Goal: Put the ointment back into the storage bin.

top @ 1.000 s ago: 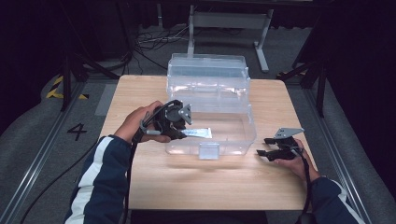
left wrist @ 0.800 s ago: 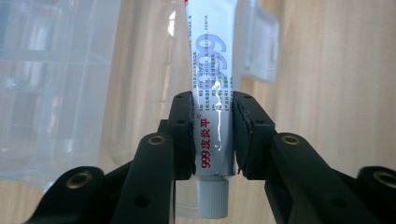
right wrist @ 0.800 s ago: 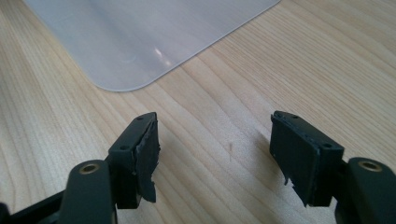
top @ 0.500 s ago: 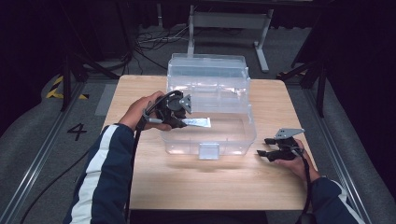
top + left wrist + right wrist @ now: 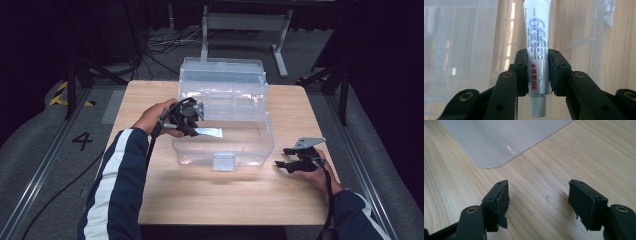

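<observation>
A white ointment tube [image 5: 537,57] with red and blue print sits between the pads of my left gripper [image 5: 538,72], which is shut on it near its grey cap. In the high view the left gripper [image 5: 192,129] holds the tube [image 5: 209,132] level over the left rim of a clear plastic box [image 5: 225,150] whose lid [image 5: 222,75] stands open behind it. My right gripper [image 5: 281,164] rests on the table at the box's right, open with bare wood between its pads [image 5: 501,202]. A rounded corner of the box [image 5: 499,142] shows ahead of the right gripper [image 5: 539,205].
The wooden table [image 5: 215,200] has bare surface in front of the box and to its sides. Dark floor with cables and a metal stand [image 5: 245,25] lie beyond the far edge. A floor marking "4" [image 5: 82,141] is at the left.
My left gripper has carried the tube to the right and downward, over the box's left rim. The right gripper has stayed in place.
</observation>
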A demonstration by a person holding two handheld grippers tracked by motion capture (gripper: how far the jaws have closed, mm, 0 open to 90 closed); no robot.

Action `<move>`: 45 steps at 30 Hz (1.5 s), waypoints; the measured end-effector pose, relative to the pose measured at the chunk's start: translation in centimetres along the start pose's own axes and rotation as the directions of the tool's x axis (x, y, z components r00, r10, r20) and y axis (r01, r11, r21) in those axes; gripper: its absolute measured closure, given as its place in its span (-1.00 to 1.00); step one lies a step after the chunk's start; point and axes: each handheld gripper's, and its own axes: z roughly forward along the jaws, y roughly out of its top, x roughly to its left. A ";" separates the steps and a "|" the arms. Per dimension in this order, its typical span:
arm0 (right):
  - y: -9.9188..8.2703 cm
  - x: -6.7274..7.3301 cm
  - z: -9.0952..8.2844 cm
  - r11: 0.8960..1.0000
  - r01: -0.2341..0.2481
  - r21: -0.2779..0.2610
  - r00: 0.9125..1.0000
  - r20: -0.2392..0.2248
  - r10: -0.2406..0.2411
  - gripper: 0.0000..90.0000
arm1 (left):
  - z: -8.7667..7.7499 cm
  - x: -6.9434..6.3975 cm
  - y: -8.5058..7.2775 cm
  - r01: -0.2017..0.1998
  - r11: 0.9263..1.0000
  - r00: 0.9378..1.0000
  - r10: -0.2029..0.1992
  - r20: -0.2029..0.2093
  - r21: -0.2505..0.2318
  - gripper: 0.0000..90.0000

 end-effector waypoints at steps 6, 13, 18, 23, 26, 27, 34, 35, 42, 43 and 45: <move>0.0 0.0 0.0 1.000 -0.002 0.000 1.000 0.003 0.002 -0.26 | 1.4 0.5 -0.3 -0.006 0.999 1.000 0.005 0.015 0.034 0.58; -0.1 0.0 -0.1 1.000 -0.004 -0.003 1.000 0.005 0.004 -0.26 | 2.7 0.8 -1.2 -0.002 1.000 0.998 0.000 0.069 0.029 0.58; -0.2 0.0 -0.1 1.000 -0.003 -0.009 1.000 0.003 0.003 -0.26 | 3.3 0.9 -1.3 -0.010 0.999 0.996 0.006 0.090 0.040 0.58; -0.2 0.0 -0.1 1.000 -0.004 -0.010 1.000 0.003 0.004 -0.26 | 3.9 1.2 -1.8 0.000 0.999 0.994 -0.005 0.105 0.053 0.58; -0.2 0.0 -0.1 1.000 -0.005 -0.013 1.000 0.002 0.005 -0.26 | 4.1 1.2 -2.0 0.001 0.998 0.995 -0.007 0.099 0.064 0.58; -0.3 0.0 -0.1 1.000 -0.004 -0.016 1.000 0.000 0.004 -0.26 | 4.2 1.2 -2.1 -0.007 0.998 0.995 0.000 0.103 0.063 0.58; -0.3 0.0 -0.1 1.000 -0.004 -0.015 1.000 0.002 0.004 -0.26 | 4.8 1.1 -2.3 -0.014 0.998 0.992 0.005 0.126 0.068 0.58; -0.3 0.0 -0.1 1.000 -0.004 -0.015 1.000 0.004 0.004 -0.26 | 4.8 1.1 -2.3 -0.013 0.998 0.991 0.004 0.131 0.068 0.58; -0.3 0.0 -0.1 1.000 -0.005 -0.017 1.000 0.004 0.005 -0.26 | 4.8 0.9 -2.4 -0.018 0.998 0.987 0.009 0.163 0.058 0.58; -0.3 0.0 -0.1 1.000 -0.004 -0.018 1.000 0.004 0.004 -0.26 | 4.8 0.9 -2.4 -0.020 0.998 0.986 0.009 0.165 0.061 0.57; -0.3 0.0 -0.1 1.000 -0.005 -0.017 1.000 0.004 0.005 -0.26 | 4.8 0.9 -2.4 -0.023 0.998 0.985 0.013 0.174 0.059 0.57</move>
